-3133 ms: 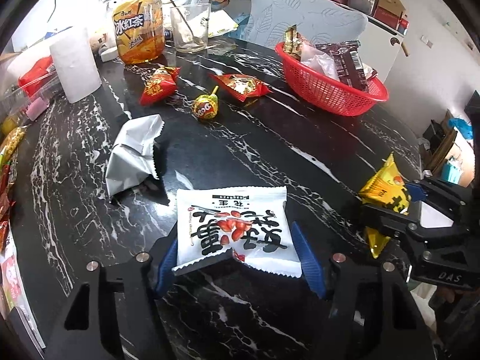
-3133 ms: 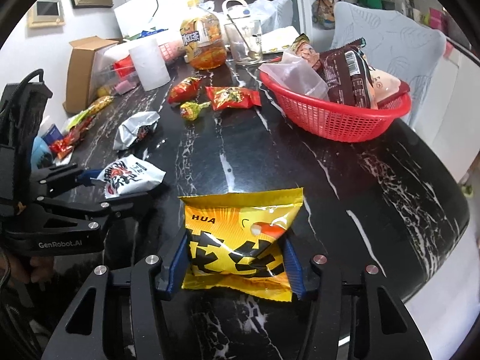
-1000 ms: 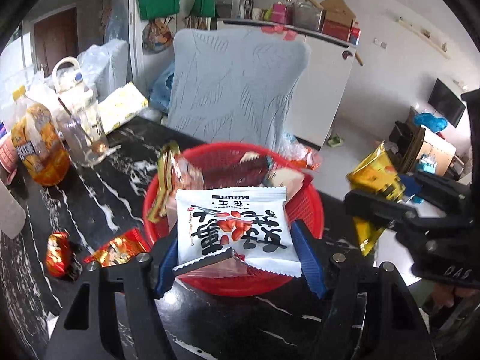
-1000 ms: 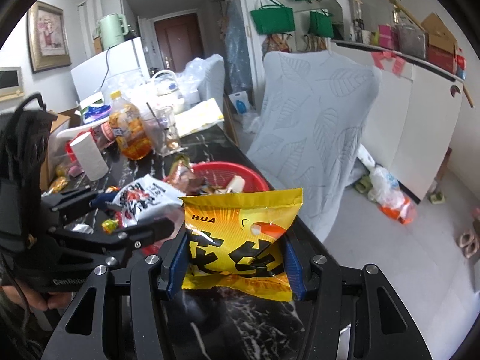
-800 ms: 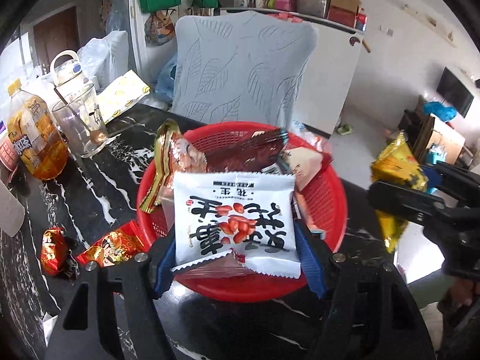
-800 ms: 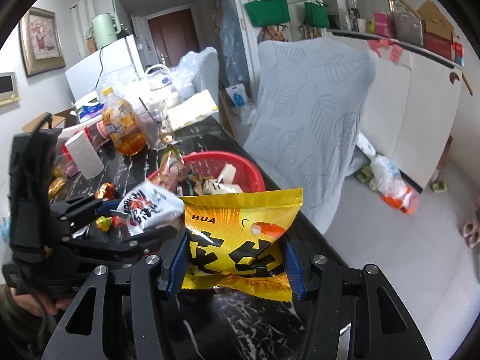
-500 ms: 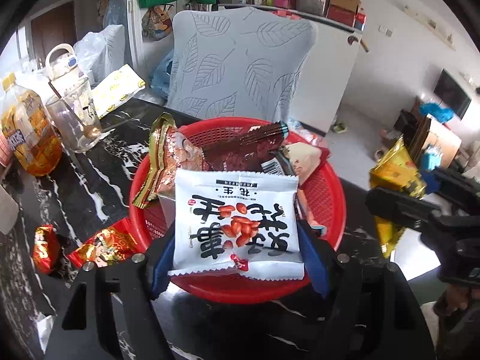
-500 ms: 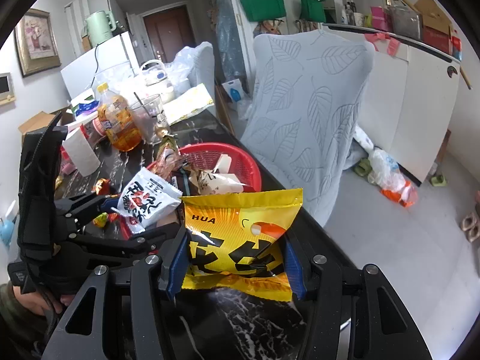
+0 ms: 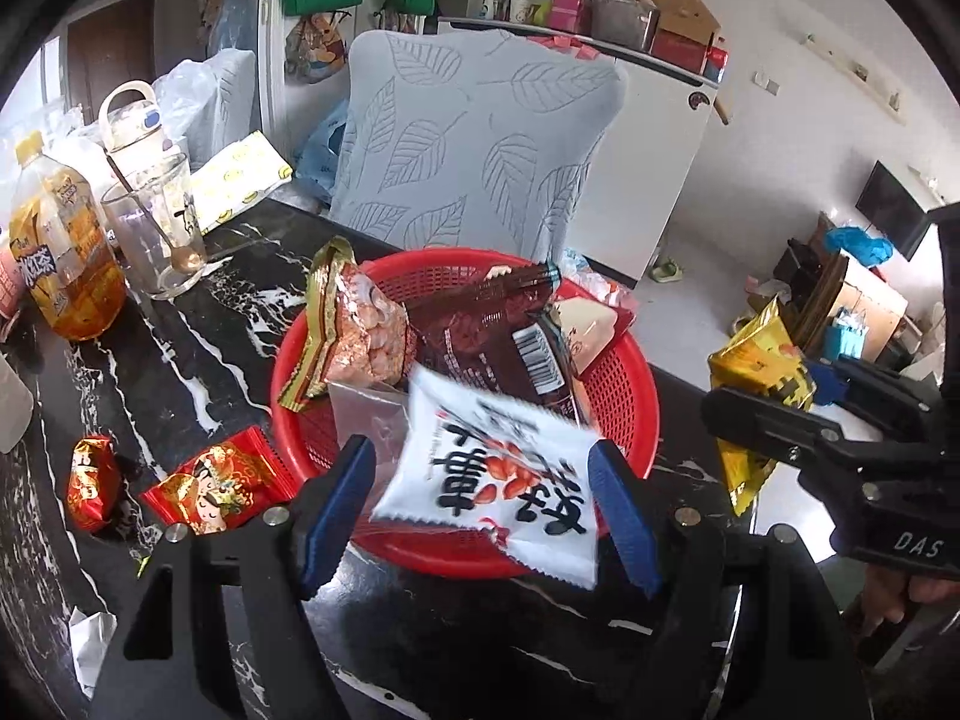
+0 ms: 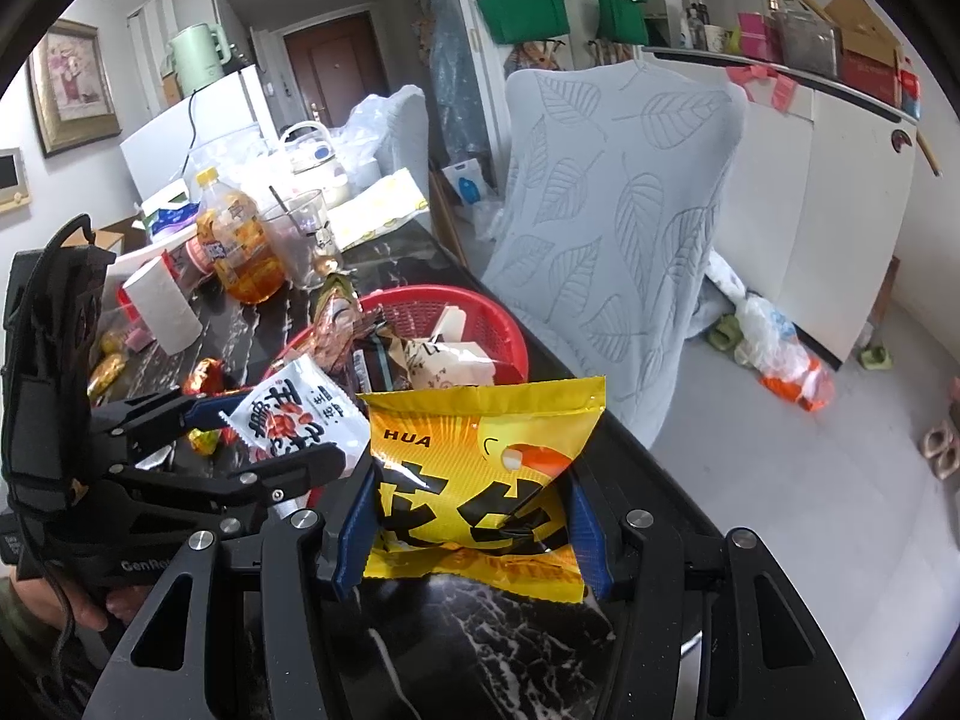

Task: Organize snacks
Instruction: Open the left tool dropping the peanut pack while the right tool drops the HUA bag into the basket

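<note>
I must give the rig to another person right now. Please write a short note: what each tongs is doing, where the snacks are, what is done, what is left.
Left tongs: open, white peanut bag tilted and loose between them, above the red basket.
Right tongs: shut on the yellow snack bag, beside the basket, not over it.
Done: several packets already lie in the basket.
Left: drop in the yellow bag, then collect the red packets lying on the black table.
</note>
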The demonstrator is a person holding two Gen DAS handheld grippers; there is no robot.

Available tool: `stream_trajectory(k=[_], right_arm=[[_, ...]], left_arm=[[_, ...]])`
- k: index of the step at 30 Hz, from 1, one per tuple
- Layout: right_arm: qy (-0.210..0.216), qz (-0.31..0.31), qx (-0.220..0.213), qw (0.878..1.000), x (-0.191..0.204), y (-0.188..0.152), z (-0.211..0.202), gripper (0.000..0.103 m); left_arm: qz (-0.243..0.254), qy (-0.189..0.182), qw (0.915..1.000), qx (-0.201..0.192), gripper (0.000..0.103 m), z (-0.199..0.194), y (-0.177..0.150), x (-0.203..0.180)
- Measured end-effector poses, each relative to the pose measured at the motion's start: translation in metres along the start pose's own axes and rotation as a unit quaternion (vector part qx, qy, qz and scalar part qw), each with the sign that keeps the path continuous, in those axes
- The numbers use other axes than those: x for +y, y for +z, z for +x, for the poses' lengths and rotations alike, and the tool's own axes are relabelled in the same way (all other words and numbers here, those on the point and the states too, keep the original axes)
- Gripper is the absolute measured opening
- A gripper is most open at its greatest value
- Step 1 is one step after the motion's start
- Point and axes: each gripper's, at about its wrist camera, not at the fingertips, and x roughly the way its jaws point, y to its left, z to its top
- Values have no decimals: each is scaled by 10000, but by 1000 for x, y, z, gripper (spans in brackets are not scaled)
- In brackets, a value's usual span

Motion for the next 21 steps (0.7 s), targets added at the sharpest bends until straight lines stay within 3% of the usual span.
stream_trajectory(k=[7, 21], right_arm=[[19, -27, -13, 10000, 3, 1, 1, 54], [248, -262, -192, 9992, 24, 29, 6, 54]], left_arm=[[-139, -33, 9999, -26, 72, -11, 3, 9], [-198, 384, 9984, -364, 73, -38, 25, 31]])
